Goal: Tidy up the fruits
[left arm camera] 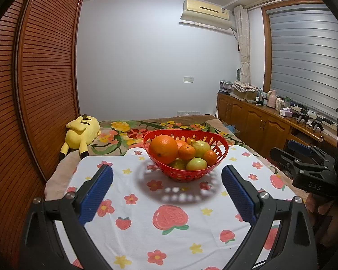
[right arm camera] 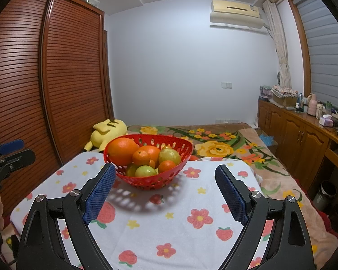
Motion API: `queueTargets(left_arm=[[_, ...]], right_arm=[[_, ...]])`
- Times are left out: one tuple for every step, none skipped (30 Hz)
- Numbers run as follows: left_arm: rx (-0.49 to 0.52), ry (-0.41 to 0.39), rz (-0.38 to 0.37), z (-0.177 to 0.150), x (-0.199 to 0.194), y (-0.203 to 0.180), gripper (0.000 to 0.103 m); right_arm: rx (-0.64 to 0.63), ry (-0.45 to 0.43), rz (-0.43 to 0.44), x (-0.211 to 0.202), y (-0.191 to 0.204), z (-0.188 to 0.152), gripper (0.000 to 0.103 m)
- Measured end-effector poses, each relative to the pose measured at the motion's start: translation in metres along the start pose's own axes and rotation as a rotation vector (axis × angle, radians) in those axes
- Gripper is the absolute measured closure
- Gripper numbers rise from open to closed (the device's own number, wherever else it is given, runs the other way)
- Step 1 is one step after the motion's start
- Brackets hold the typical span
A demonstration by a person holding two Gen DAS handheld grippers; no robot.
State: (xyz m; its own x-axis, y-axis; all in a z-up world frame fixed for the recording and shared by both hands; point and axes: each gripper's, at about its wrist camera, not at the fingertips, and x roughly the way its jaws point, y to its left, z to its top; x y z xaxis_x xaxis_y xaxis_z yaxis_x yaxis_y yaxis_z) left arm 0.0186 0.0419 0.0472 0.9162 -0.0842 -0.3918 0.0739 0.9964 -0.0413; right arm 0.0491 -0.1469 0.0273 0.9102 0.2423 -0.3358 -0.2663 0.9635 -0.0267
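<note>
A red perforated basket (left arm camera: 223, 145) stands on a white cloth with flowers and strawberries (left arm camera: 169, 216). It holds a large orange (left arm camera: 164, 149), smaller mandarins (left arm camera: 187, 151) and green-yellow guavas (left arm camera: 197, 164). My left gripper (left arm camera: 167, 175) is open and empty, just short of the basket. My right gripper (right arm camera: 165, 174) is open and empty, with the basket (right arm camera: 187, 148) ahead to the left, near its left finger (right arm camera: 99, 193). The large orange (right arm camera: 122, 149) sits at the basket's left. The right gripper also shows in the left wrist view (left arm camera: 304, 166).
A yellow plush toy (left arm camera: 82, 132) lies on the floral bed blanket (left arm camera: 124, 135) behind the cloth. A slatted wooden wardrobe (left arm camera: 40, 90) stands on the left. A wooden cabinet (left arm camera: 259, 121) with bottles runs along the right wall.
</note>
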Motion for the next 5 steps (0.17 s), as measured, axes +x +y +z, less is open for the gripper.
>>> queueTargets(left_arm=[[0.000,0.000,0.000,0.0001,0.0000,-0.0001,0.005],[0.000,0.001,0.000,-0.0003,-0.0001,0.0011,0.005],[0.000,0.001,0.001,-0.0004,-0.0001,0.0011,0.005],[0.000,0.002,0.001,-0.0001,-0.0001,-0.0001,0.005],[0.000,0.001,0.001,-0.0002,-0.0006,0.0016,0.005]], right_arm=[[0.000,0.000,0.000,0.0000,0.0001,-0.0002,0.011],[0.000,0.000,0.001,0.0000,-0.0001,0.0000,0.011],[0.000,0.000,0.001,0.0000,-0.0001,-0.0001,0.011],[0.001,-0.001,0.000,-0.0001,0.0002,-0.0005,0.011],[0.001,-0.001,0.000,0.0001,0.0003,-0.0004,0.011]])
